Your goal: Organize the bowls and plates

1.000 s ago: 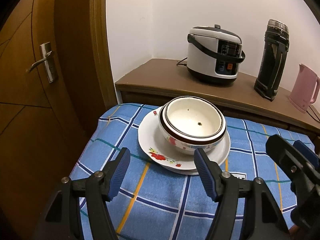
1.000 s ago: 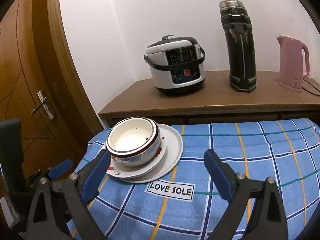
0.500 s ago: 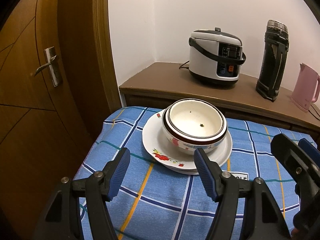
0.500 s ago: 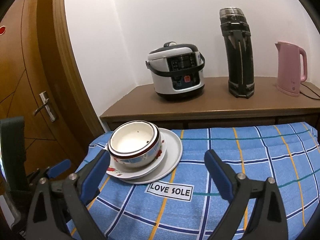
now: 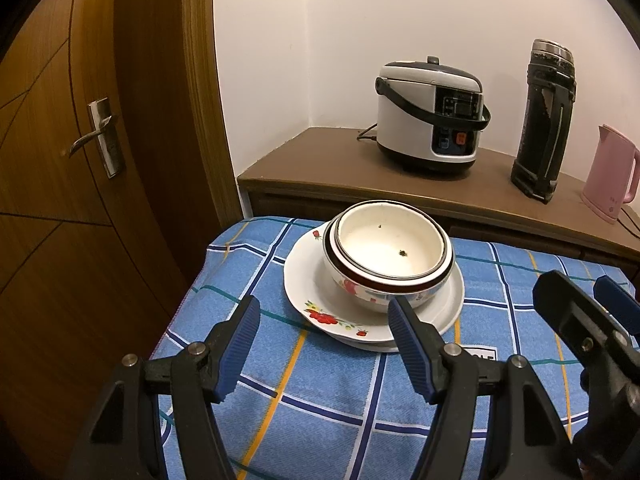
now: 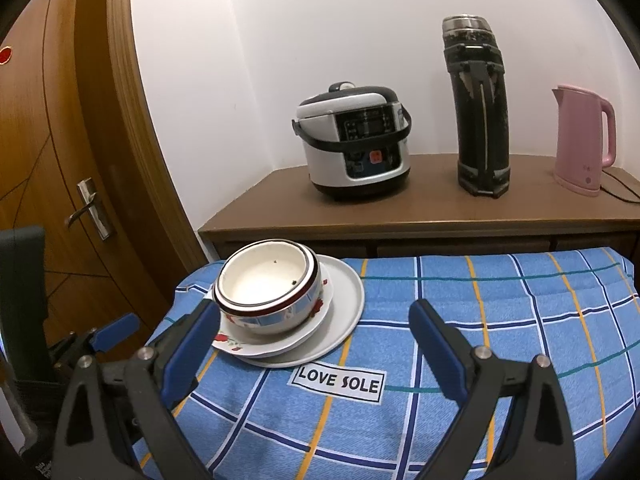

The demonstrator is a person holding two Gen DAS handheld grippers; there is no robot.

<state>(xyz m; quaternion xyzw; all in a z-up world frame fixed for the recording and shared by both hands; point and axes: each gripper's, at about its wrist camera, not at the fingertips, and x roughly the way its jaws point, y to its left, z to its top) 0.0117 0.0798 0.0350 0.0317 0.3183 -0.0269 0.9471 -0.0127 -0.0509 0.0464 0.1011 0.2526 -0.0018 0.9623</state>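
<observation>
From the left wrist view, the left gripper (image 5: 324,334) hovered above the blue plaid cloth (image 5: 320,392) with its blue pads spread apart and nothing between them; just beyond its tips lay the stacked plates (image 5: 304,292), the upper one painted with red flowers, and the nested bowls (image 5: 390,256) sat on top of them, the inner bowl white with a few dark specks inside; the right gripper (image 5: 588,312) showed at the right edge, near the stack but apart from it; behind the cloth, a brown cabinet (image 5: 316,168) carried a rice cooker (image 5: 430,124), a tall dark flask (image 5: 544,120) and a pink kettle (image 5: 610,176); a wooden door (image 5: 60,160) stood to the left.

From the right wrist view, the right gripper (image 6: 316,342) likewise held its jaws wide and empty over the cloth (image 6: 460,320); the plates (image 6: 344,292) and bowls (image 6: 266,292) lay ahead and to the left, its left pad crossing in front of the plate rim, contact unclear; a "LOVE SOLE" label (image 6: 338,380) lay just before the stack; the left gripper (image 6: 116,332) showed at the lower left.
</observation>
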